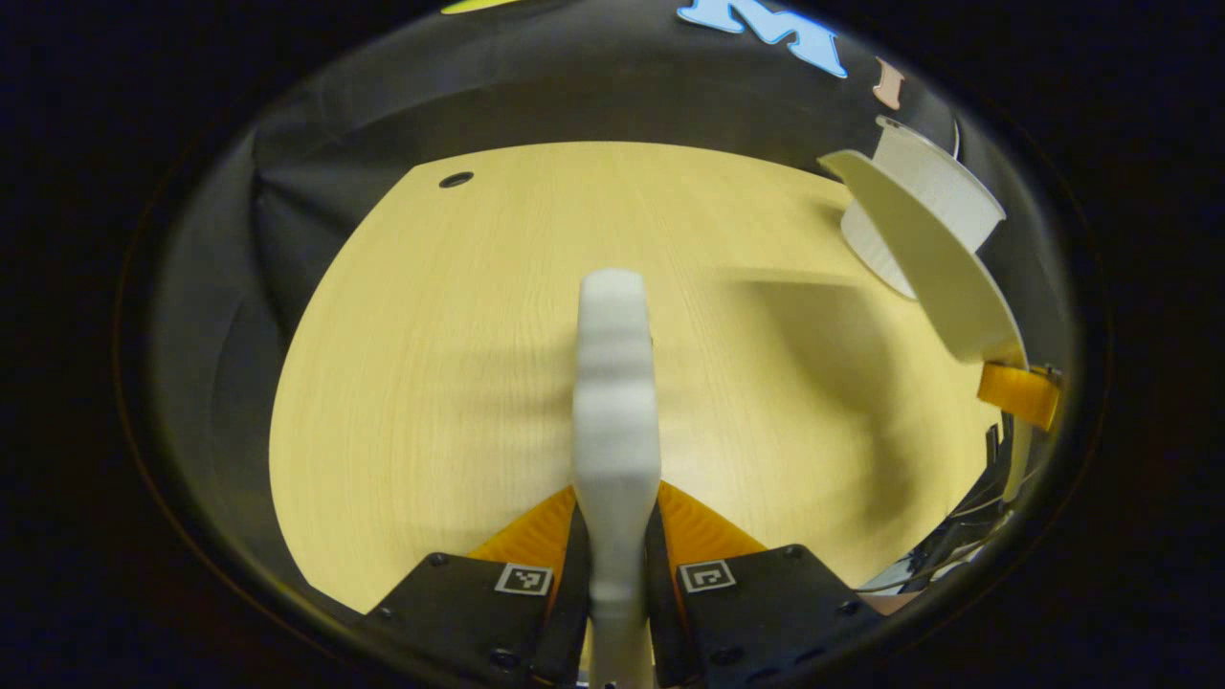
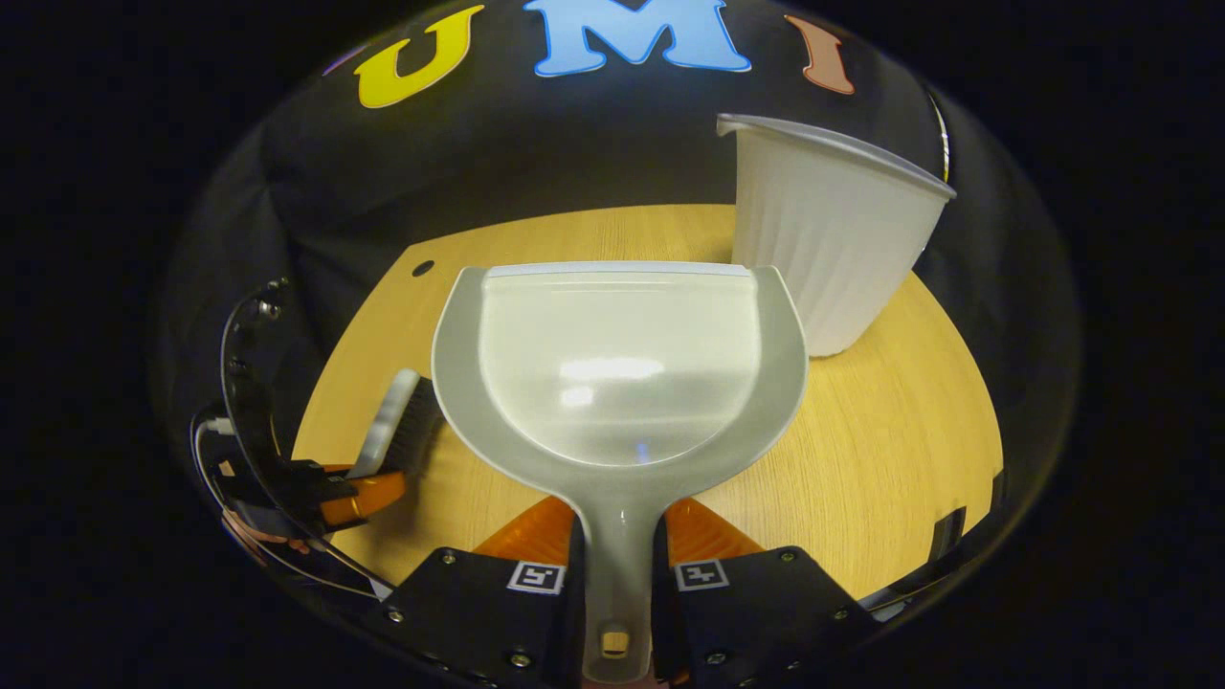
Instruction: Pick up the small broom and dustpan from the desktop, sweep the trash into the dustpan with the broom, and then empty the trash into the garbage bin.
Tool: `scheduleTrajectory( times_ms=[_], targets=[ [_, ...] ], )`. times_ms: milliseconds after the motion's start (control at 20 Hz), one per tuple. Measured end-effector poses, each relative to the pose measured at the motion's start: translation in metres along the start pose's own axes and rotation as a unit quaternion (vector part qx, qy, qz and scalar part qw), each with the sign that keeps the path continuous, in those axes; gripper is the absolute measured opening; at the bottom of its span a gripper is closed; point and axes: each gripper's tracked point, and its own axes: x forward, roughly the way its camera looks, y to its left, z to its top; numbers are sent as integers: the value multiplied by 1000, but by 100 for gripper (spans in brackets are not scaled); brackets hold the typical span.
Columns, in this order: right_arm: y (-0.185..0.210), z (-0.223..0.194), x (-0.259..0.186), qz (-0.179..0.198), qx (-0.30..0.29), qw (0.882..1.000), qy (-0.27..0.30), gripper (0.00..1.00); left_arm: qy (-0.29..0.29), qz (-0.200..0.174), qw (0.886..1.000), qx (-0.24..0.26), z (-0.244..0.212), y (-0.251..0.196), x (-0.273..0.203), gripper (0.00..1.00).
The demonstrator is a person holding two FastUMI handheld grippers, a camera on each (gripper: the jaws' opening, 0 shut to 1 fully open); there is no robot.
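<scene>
In the left gripper view my left gripper (image 1: 617, 507) is shut on the white broom (image 1: 615, 383), which rises edge-on from between the fingers over the wooden table (image 1: 431, 335). My right gripper (image 2: 617, 522) is shut on the handle of the grey dustpan (image 2: 617, 364), held about level above the table (image 2: 890, 459); nothing lies in its pan. The white ribbed garbage bin (image 2: 823, 239) stands just beyond the pan's right corner. The left gripper view has the dustpan (image 1: 928, 258) edge-on at the right, in front of the bin (image 1: 943, 191). The broom's dark bristles (image 2: 407, 426) appear low left in the right gripper view.
A small round hole (image 1: 456, 179) sits in the table near its far left edge, also seen as a hole (image 2: 422, 268) in the right gripper view. Black cloth walls close in behind the table. Cables (image 1: 967, 536) hang by the right gripper.
</scene>
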Motion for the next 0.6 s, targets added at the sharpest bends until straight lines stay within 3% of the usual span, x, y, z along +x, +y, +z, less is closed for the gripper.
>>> scheduleTrajectory(
  times_ms=[450, 550, 600],
  targets=[
    [-7, -36, 35, -26, 8, 998, 54, 28, 18, 13, 1000, -6, 24, -4, -25, 34],
    [-10, -43, 40, -30, 4, 997, 66, 23, 18, 16, 1000, -3, 36, -5, -31, 36],
    [-11, -47, 41, -30, 6, 997, 71, 27, 18, 17, 1000, -1, 40, -6, -36, 34]
  ],
)
